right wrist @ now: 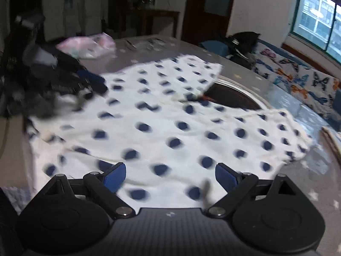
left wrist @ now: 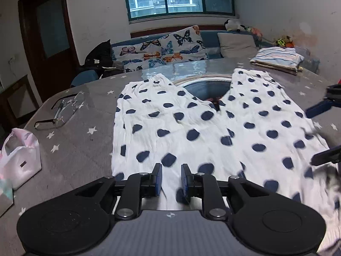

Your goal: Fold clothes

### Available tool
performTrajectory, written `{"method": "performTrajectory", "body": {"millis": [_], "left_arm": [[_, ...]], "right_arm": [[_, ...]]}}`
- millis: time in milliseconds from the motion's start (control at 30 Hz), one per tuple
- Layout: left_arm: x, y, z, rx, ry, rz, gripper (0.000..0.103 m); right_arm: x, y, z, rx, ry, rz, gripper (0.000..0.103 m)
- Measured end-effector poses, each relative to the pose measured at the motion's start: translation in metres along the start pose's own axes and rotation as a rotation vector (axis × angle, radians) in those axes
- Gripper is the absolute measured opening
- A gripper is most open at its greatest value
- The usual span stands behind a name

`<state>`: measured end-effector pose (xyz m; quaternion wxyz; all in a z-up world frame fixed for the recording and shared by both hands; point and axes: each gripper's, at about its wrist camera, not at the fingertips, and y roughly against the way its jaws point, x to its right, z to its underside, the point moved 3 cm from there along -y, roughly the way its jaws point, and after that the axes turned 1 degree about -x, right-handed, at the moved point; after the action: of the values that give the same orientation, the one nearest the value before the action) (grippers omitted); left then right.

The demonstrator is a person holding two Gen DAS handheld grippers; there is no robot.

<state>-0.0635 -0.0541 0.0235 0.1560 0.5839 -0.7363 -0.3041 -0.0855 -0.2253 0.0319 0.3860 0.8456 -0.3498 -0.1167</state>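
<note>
The spotted trousers (left wrist: 191,128) lie spread flat on the tabletop (left wrist: 85,149), legs pointing away, so the left gripper (left wrist: 171,180) pinches the waist edge while the right gripper (right wrist: 170,178) hovers with jaws wide apart.

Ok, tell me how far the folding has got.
Done: a striped folded pile sits at the grey star-print table's far corner. In hand: the white, navy-dotted trousers lie spread flat, unfolded; left tongs pinch the waist edge, right tongs hover open. Left: every fold.
</note>
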Motion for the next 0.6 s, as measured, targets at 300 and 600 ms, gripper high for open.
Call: {"method": "performTrajectory", "body": {"millis": [300, 600], "left_arm": [[0.0, 0.019, 0.027, -0.024, 0.012, -0.023, 0.023], [-0.006, 0.039, 0.034, 0.017, 0.04, -0.05, 0.028]], "right_arm": [[-0.011, 0.005, 0.009, 0.003, 0.001, -0.025, 0.093], [-0.002, 0.019, 0.009, 0.012, -0.025, -0.018, 0.097]]}}
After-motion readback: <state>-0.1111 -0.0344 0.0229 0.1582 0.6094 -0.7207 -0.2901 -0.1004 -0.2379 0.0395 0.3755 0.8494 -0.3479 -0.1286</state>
